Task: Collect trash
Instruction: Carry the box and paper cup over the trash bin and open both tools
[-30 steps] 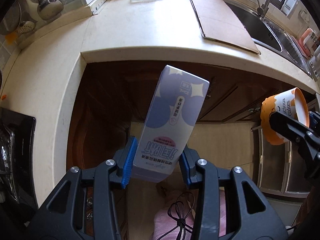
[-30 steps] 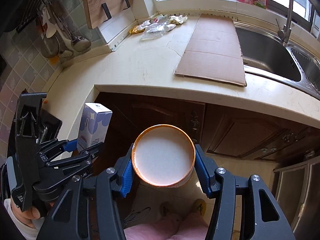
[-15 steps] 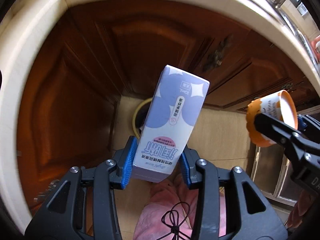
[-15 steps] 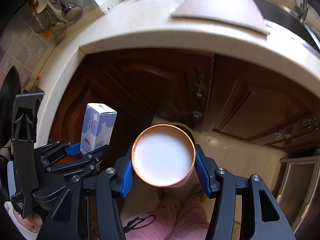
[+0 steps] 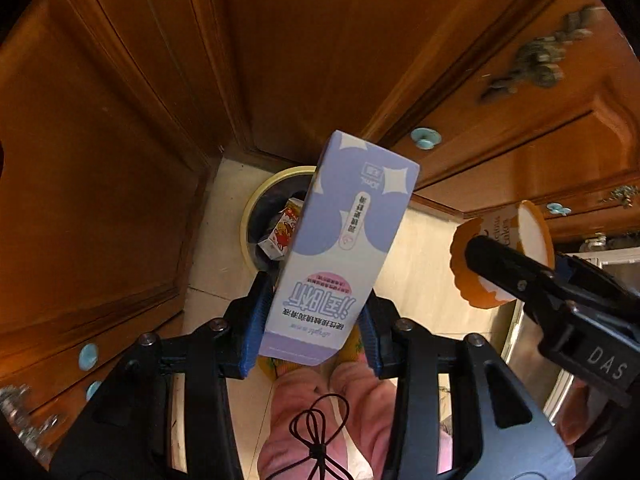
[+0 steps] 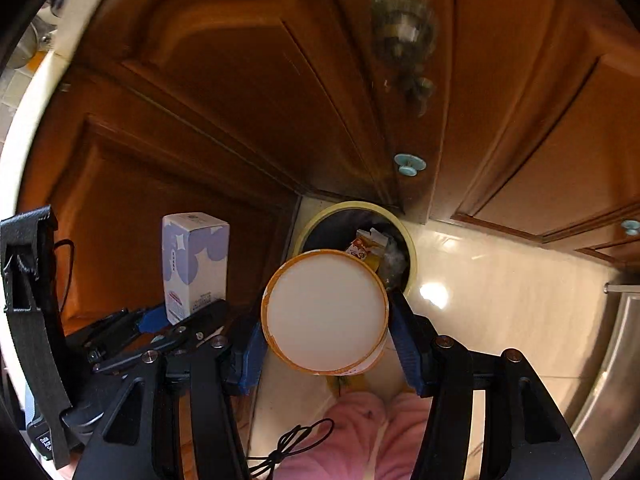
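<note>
Hovering both loads over the yellow-rimmed bin point(image 6: 412, 256) at frame centre for a straight drop, I've got my left gripper point(image 5: 316, 332) clamping the purple carton point(image 5: 340, 248) while my right gripper point(image 6: 326, 344) starts opening around the orange cup point(image 6: 324, 312).

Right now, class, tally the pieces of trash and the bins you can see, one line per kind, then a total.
Purple-and-white cardboard cartons: 1
Orange paper cups: 1
Small printed red-and-white cartons inside the bin: 1
Round yellow-rimmed trash bins: 1
Total: 4
</note>
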`<move>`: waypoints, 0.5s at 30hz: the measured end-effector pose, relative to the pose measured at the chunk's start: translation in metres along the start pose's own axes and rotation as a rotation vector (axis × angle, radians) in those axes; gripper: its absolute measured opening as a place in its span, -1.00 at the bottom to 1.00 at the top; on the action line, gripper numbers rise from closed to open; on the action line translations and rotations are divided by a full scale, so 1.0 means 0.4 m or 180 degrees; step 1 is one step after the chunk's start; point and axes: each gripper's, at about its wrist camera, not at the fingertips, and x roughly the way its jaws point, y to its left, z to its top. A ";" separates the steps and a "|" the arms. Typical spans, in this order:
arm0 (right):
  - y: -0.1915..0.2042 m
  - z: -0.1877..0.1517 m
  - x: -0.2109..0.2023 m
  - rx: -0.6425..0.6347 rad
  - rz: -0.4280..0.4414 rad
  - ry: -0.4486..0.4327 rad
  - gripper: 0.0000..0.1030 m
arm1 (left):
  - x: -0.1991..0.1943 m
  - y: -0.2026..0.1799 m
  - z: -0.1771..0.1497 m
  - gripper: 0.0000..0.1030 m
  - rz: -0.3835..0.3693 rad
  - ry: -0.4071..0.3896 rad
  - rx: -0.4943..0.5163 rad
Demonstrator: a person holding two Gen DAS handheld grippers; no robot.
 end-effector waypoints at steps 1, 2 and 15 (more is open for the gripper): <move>-0.007 0.004 0.030 -0.0007 -0.0005 -0.0004 0.09 | 0.024 0.007 0.002 -0.27 -0.0030 0.0006 -0.0013; -0.013 0.010 0.058 -0.0020 -0.0007 -0.0002 0.09 | 0.047 0.013 0.004 -0.24 -0.0062 0.0020 -0.0034; -0.037 0.021 0.305 -0.0113 -0.0065 0.0053 0.49 | 0.238 0.129 -0.038 0.33 -0.0023 0.0237 -0.0384</move>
